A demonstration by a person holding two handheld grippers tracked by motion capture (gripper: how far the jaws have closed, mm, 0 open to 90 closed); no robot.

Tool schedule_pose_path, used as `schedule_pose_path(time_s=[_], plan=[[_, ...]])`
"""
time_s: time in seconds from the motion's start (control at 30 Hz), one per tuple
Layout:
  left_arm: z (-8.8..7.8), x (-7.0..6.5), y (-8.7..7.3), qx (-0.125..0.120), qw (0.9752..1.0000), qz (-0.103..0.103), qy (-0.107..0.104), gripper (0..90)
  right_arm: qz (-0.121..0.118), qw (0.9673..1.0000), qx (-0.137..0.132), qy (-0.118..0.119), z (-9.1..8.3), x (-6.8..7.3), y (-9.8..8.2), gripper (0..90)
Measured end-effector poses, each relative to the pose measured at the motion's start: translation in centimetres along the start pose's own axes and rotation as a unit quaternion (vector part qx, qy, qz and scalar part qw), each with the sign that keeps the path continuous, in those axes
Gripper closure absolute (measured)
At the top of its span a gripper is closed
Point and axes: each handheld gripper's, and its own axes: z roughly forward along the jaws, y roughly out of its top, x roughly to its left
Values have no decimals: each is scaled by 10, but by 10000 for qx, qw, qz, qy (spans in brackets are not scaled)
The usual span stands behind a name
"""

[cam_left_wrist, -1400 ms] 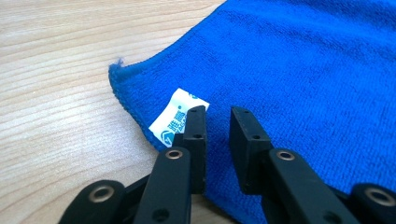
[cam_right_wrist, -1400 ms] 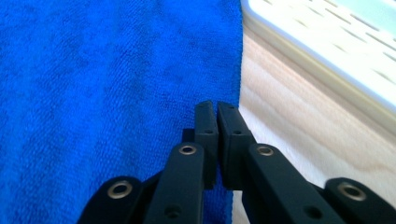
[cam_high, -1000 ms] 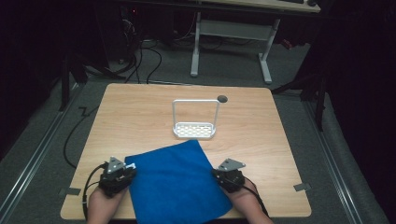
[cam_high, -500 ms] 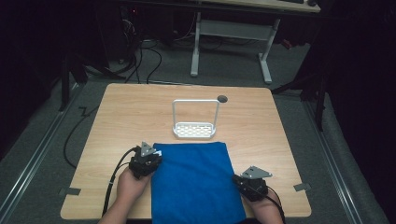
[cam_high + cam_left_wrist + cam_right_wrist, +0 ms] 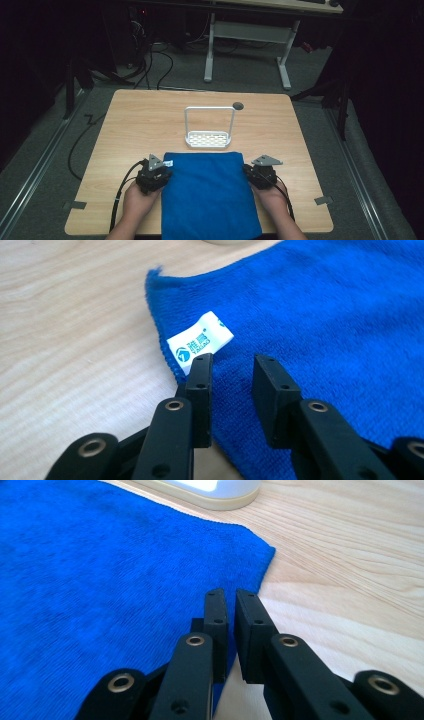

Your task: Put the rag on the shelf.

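Note:
A blue cloth (image 5: pixel 207 192) lies flat on the wooden table (image 5: pixel 140 120), its near end over the front edge. My left gripper (image 5: pixel 160 172) is at the cloth's left edge, beside the white label (image 5: pixel 200 340). Its jaws have just been opening and stand apart over the cloth (image 5: pixel 325 315) edge without pressing it; the left gripper (image 5: pixel 232 362) points at the far left corner. My right gripper (image 5: pixel 248 174) is at the right edge. In its own view the right gripper (image 5: pixel 230 597) has just been opening, a thin gap between the jaws, the cloth (image 5: pixel 100 570) edge at its left jaw.
A white wire rack (image 5: pixel 209 140) with a perforated base stands just beyond the cloth's far edge, its base (image 5: pixel 200 490) close to the cloth corner. A round dark hole (image 5: pixel 238 105) sits in the tabletop behind it. Bare wood lies to either side. Cables trail off the left.
The cloth, skewed a second ago, now lies square to the table. The left gripper moved forward and right along its edge. The right gripper swung outward, then came back in to the right edge.

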Motion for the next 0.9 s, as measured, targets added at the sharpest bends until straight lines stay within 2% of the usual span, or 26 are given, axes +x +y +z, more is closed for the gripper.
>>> schedule_pose_path(time_s=[0.07,0.17,0.23,0.3,0.37,0.43,0.47,0.5,0.57,0.6,0.67,0.7,0.77,0.9], plan=[[4,5,3,-21,10000,-13,8,712,-138,9998,101,-72,6,1,0,850],[6,5,6,34,10000,-6,12,711,-132,9997,125,-139,2,3,-3,850],[5,3,6,73,9999,-9,-81,712,-150,9997,114,-151,-2,2,-7,850],[3,1,7,93,9999,26,-86,706,-59,9999,103,-124,-5,0,-9,829],[0,3,8,-63,10000,-27,-26,692,96,9999,-78,-60,-10,-4,-10,799],[-3,10,11,-277,9994,-176,49,672,313,9991,-264,-104,-15,-9,-8,766],[-2,19,14,-432,9983,-391,42,645,476,9980,-396,-148,-18,-13,-7,751],[-2,19,14,-432,9983,-391,42,629,476,9980,-396,-148,-18,-13,-7,751],[5,29,20,-348,9980,-517,102,605,580,9967,-500,-277,-17,-20,-4,757],[8,33,22,-399,9974,-604,25,597,615,9961,-549,-304,-15,-23,-3,770],[16,37,27,-357,9969,-691,-123,565,667,9960,-496,-336,-10,-29,0,789],[20,37,29,-415,9964,-724,-147,549,707,9960,-448,-325,-6,-31,3,792],[26,39,28,-499,9937,-947,-322,560,781,9959,-361,-295,5,-36,10,791],[29,39,28,-476,9937,-957,-342,647,861,9959,-218,-188,24,-33,24,755]])
